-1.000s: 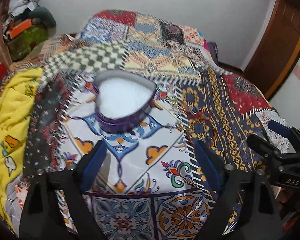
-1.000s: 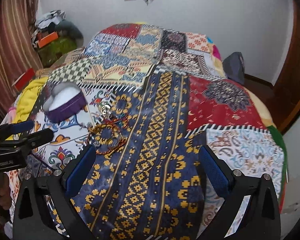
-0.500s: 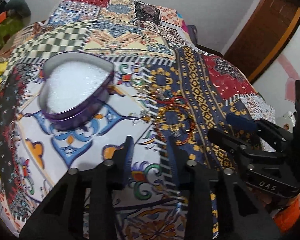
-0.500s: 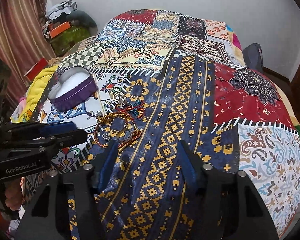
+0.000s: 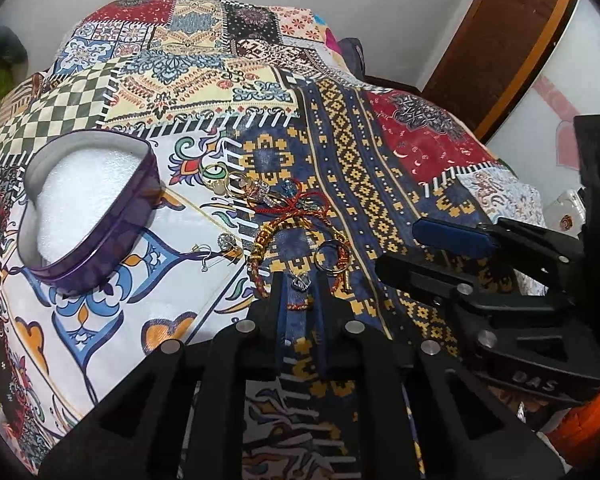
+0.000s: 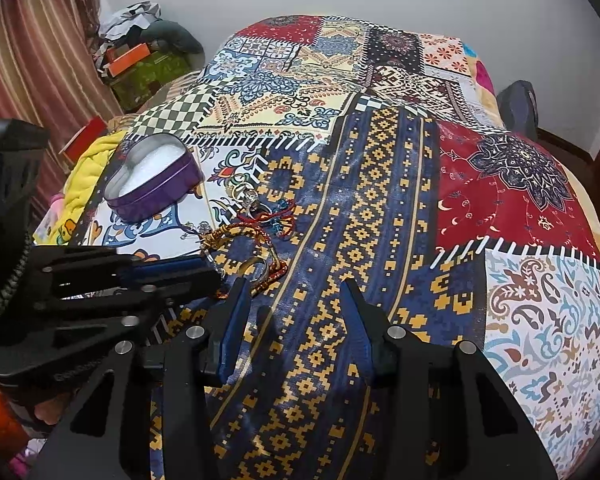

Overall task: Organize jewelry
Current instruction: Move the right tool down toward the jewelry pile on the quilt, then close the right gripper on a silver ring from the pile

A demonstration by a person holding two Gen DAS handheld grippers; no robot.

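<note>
A purple heart-shaped tin (image 5: 112, 248) (image 6: 160, 200) with white foam inside stands open on the patchwork bedspread. To its right lies a jewelry pile: a red-and-gold braided bracelet (image 5: 260, 256) (image 6: 236, 232), a red thread bracelet (image 5: 296, 208), rings (image 5: 332, 258) and a silver earring (image 5: 224, 242). My left gripper (image 5: 300, 280) (image 6: 216, 276) is down on the pile, jaws narrowed to a slit around the braided bracelet's near arc and a small silver charm. My right gripper (image 6: 294, 292) (image 5: 398, 246) hovers just right of the pile, half open, holding nothing.
A yellow cloth (image 6: 88, 172) lies at the bed's left edge. Boxes and bags (image 6: 140, 60) pile up by the striped curtain (image 6: 32, 60). A dark bag (image 6: 516, 108) sits at the far right and a wooden door (image 5: 500, 40) behind it.
Both grippers came forward and down toward the jewelry pile. The left jaws went from wide open to nearly shut around the bracelet; the right jaws narrowed by about half.
</note>
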